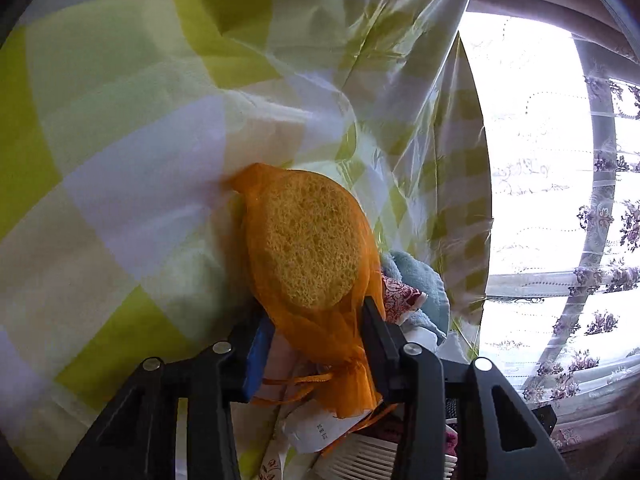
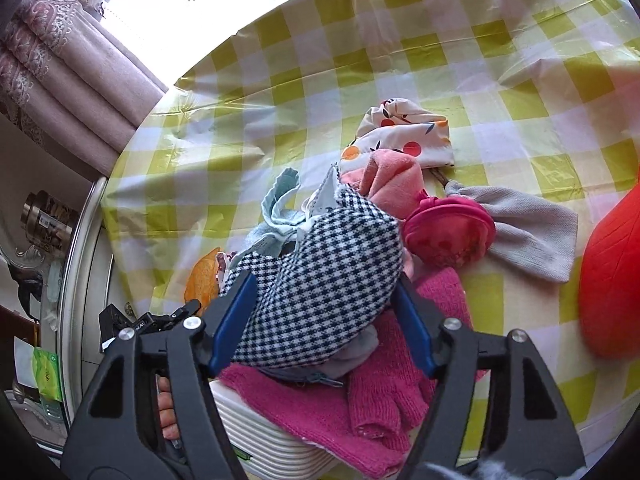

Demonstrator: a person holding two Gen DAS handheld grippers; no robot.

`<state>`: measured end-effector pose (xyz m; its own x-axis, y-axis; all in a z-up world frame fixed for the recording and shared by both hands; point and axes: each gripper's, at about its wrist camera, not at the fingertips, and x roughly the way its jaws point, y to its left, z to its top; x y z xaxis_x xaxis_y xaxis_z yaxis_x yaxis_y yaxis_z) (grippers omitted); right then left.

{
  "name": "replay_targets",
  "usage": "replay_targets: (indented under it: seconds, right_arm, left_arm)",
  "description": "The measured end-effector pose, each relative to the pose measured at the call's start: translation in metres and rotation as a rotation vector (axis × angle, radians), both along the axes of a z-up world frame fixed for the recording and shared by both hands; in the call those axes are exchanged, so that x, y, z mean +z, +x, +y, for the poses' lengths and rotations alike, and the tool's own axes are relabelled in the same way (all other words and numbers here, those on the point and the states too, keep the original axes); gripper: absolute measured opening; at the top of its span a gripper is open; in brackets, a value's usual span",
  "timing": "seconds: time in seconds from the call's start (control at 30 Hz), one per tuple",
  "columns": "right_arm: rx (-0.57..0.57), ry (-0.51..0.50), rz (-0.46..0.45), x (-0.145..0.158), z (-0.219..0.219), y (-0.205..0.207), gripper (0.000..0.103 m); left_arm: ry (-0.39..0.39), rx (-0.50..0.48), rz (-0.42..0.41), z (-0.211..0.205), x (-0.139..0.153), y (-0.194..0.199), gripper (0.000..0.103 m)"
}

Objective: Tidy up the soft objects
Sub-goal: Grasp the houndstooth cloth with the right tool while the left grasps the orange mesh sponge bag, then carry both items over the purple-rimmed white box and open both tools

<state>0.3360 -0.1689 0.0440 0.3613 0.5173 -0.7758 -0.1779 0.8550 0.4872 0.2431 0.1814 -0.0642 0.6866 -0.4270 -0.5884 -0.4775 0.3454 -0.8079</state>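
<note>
In the left wrist view a round yellow sponge in an orange mesh bag sits upright between the fingers of my left gripper; both pads press on the mesh, so it is shut on the bag. The same orange bag shows at the table's left edge in the right wrist view. There my right gripper is shut on a navy-and-white houndstooth cloth, which fills the gap between the blue pads. Under it lie pink knit gloves draped over a white ribbed basket.
On the green-checked tablecloth lie a fruit-print cloth, a pink cloth, a magenta mesh puff, a grey cloth and a light blue cloth. A red cushion sits far right. Curtains hang beyond the table edge.
</note>
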Motion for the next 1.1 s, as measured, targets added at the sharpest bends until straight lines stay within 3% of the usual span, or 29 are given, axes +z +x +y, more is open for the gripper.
replay_targets:
  seconds: [0.03,0.1,0.23,0.73,1.1]
  right_arm:
    - [0.014,0.002,0.004,0.000,0.002,0.000,0.042]
    - [0.026,0.008,-0.010,0.002,0.002,-0.003,0.031]
    - [0.040,0.021,-0.064,0.010,0.001,-0.010,0.020]
    - [-0.023,0.049,-0.264,0.061,-0.048,-0.063,0.016]
    - [-0.091,0.024,-0.320,0.068,-0.099,-0.129,0.016]
  left_arm:
    - [0.004,-0.003,0.008,0.001,-0.004,0.001,0.021]
    - [0.017,-0.003,-0.010,0.000,-0.006,0.001,0.012]
    - [0.108,0.008,-0.079,0.000,0.012,-0.005,0.005]
    - [0.271,0.021,-0.279,-0.015,0.082,-0.042,0.002]
    - [0.392,-0.101,-0.445,-0.073,0.148,-0.086,0.002]
